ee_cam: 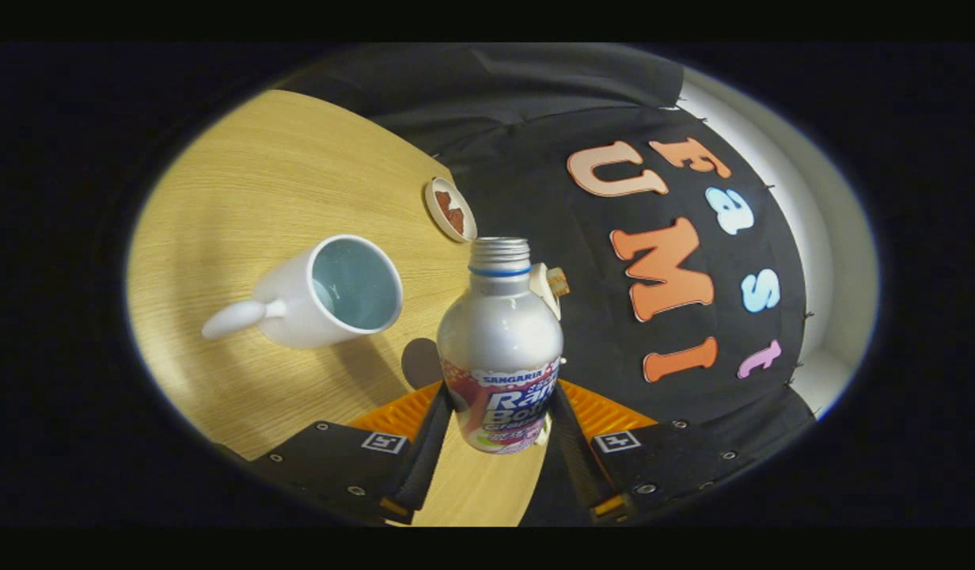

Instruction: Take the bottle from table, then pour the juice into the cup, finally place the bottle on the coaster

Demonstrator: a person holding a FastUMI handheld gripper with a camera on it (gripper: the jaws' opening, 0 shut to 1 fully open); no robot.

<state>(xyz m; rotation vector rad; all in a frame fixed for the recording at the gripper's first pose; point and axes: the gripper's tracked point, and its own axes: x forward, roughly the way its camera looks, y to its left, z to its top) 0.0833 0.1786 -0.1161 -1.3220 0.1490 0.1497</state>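
The bottle [499, 348] is clamped between the fingers of the hand-held gripper [499, 431], both of which press on its lower body, and it appears lifted off the tabletop [250, 174] with the whole view tilted. The taking step is judged done. The bottle's neck is uncapped. The white cup [329, 291] is seen beyond the fingers to one side, near the bottle; whether juice has been poured cannot be told. A small round coaster [451, 209] is seen further off, past the bottle's neck. Placing on it is left.
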